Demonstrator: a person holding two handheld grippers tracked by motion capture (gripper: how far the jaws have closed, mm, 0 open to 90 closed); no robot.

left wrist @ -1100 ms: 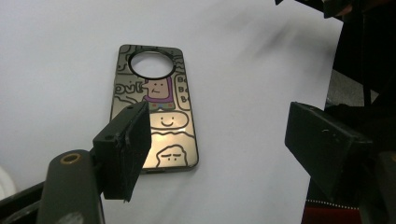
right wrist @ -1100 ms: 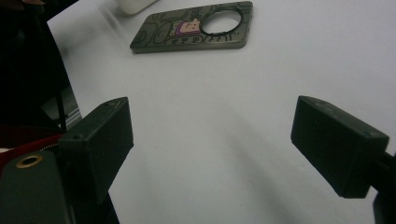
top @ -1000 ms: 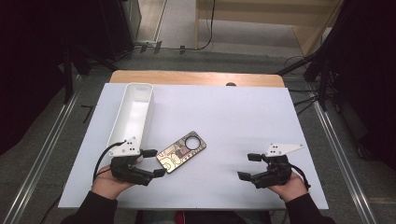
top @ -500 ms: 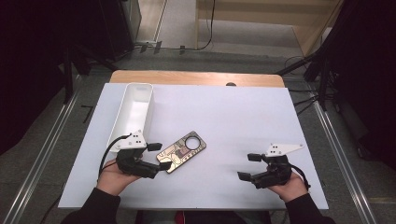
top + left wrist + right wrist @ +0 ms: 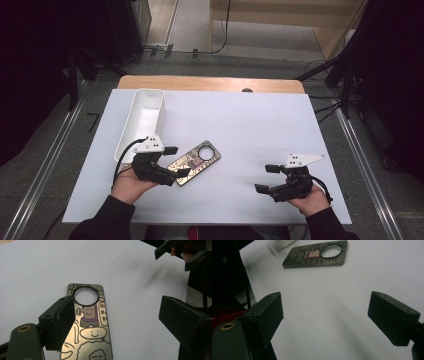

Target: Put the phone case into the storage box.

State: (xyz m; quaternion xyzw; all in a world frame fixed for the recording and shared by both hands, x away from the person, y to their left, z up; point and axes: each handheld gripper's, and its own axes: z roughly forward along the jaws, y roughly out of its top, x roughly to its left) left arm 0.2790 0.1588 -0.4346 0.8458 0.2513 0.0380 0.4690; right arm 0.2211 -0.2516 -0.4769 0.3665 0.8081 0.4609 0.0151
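Between the left gripper's (image 5: 117,320) just-opening, spread jaws, the phone case (image 5: 88,325) seemingly lies free, long axis pointing away.

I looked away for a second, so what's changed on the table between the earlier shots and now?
The left gripper has drawn back toward the table's left edge and its jaws have just been opening; the phone case lies flat between them, ungripped. The case, the white tray and the right gripper, jaws open, stayed put.
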